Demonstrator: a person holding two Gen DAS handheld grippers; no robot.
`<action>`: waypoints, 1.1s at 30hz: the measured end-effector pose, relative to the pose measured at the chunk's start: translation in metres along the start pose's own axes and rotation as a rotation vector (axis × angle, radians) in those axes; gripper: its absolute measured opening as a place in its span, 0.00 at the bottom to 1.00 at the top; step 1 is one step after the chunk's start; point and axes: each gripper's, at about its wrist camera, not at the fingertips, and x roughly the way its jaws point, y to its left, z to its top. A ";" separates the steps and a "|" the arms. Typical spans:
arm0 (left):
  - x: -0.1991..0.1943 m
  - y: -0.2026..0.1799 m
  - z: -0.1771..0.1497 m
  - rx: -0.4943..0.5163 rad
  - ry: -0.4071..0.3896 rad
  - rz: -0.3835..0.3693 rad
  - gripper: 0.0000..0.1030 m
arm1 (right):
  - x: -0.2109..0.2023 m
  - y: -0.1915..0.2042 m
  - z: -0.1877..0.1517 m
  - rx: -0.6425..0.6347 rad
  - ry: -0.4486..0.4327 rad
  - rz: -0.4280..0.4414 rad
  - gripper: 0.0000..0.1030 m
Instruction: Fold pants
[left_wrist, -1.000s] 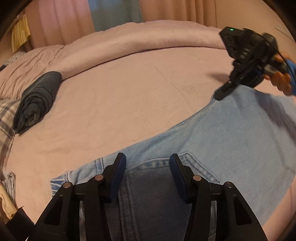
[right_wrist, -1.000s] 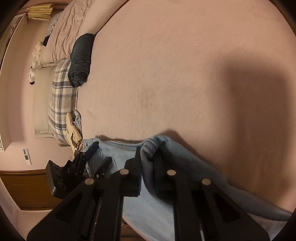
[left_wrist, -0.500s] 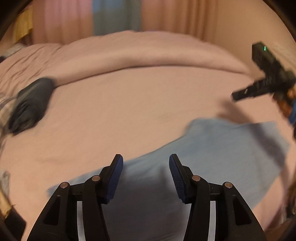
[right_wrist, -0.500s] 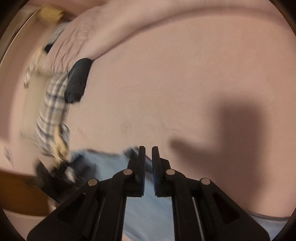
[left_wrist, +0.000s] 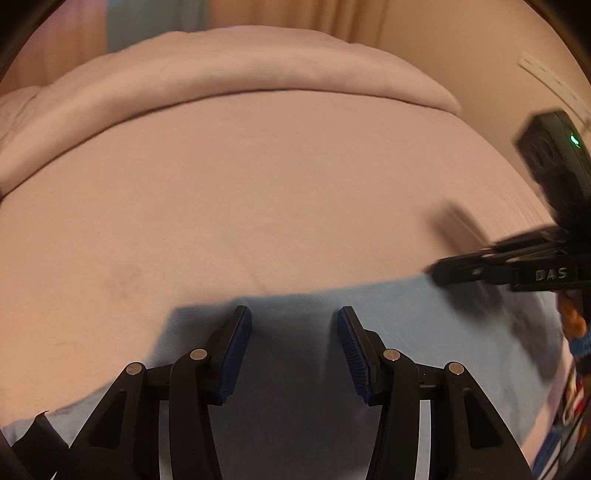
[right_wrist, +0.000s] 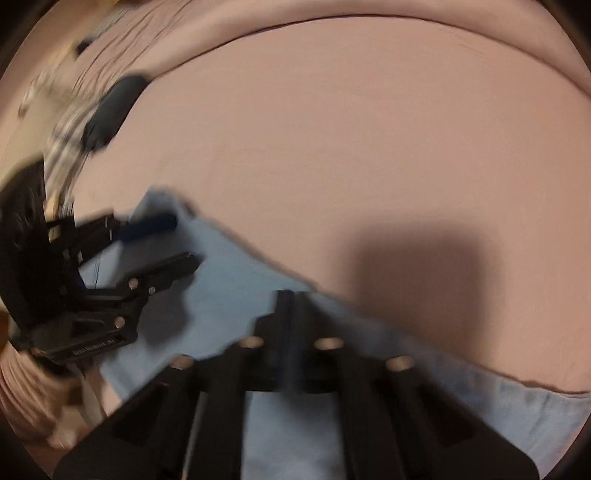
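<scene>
Light blue pants (left_wrist: 424, 332) lie flat on the pink bed sheet (left_wrist: 258, 184), at the near edge of the bed, spread left to right. Fabric looks smooth, blurred in both views.

Left gripper (left_wrist: 294, 325) sits over the pants near their left end, fingers spread wide, blue pads (left_wrist: 236, 350) apart, nothing between them. Also seen from the right wrist view (right_wrist: 181, 240), low over the cloth.

Right gripper (right_wrist: 291, 299) is at the far edge of the pants, fingers pressed together; motion blur, cannot tell if any denim is pinched. In the left view it comes in from the right (left_wrist: 439, 271).

Far back: rolled pink duvet (left_wrist: 221, 70). Far left: dark rolled garment (right_wrist: 110, 107) beside a plaid cloth (right_wrist: 70, 133).
</scene>
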 end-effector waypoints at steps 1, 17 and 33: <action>-0.001 0.004 0.002 -0.025 0.004 0.016 0.50 | -0.004 -0.004 0.001 0.020 -0.022 -0.008 0.00; -0.026 0.014 -0.065 -0.006 -0.008 0.067 0.54 | -0.087 -0.094 -0.105 0.152 -0.153 -0.420 0.25; -0.086 -0.031 -0.068 -0.132 -0.054 -0.182 0.59 | -0.189 -0.150 -0.258 0.653 -0.524 -0.083 0.42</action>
